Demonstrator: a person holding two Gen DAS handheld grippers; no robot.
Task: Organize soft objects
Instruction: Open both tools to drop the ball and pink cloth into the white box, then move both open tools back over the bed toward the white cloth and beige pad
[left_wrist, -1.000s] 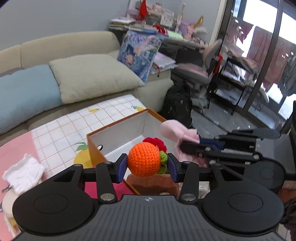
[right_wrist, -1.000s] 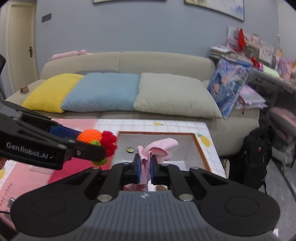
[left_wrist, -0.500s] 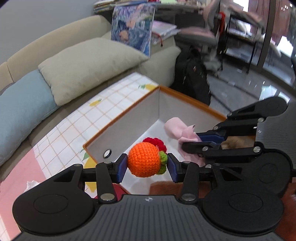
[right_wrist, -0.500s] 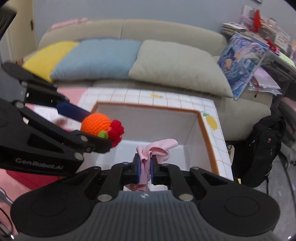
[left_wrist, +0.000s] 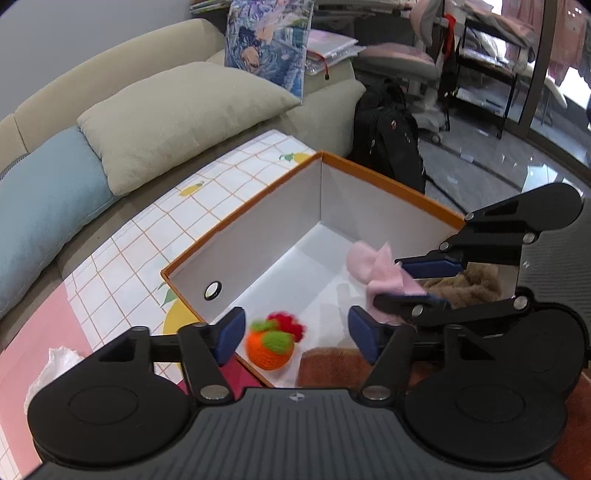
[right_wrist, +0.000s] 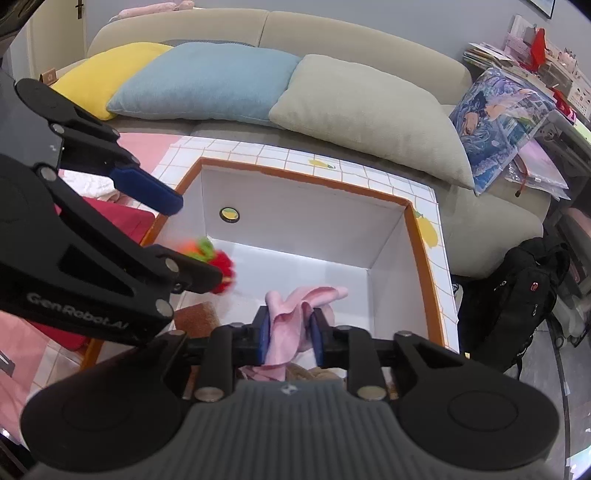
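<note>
Left tool (left_wrist: 295, 334): jaws spread wide, nothing gripped. Crochet orange toy (left_wrist: 269, 349), lower centre of left-wrist frame, blurred between the pads, low inside box (left_wrist: 388, 184); whether resting or airborne cannot be told. Judged light, squashy, non-fragile; best pinched across round body. Right tool (right_wrist: 290, 334): narrowed onto pink cloth (right_wrist: 295, 306), held over box interior, bottom centre of right-wrist frame. Cloth judged limp, light; gathered fold suits grip. "GenRobot.AI" is read on left tool's arm.
</note>
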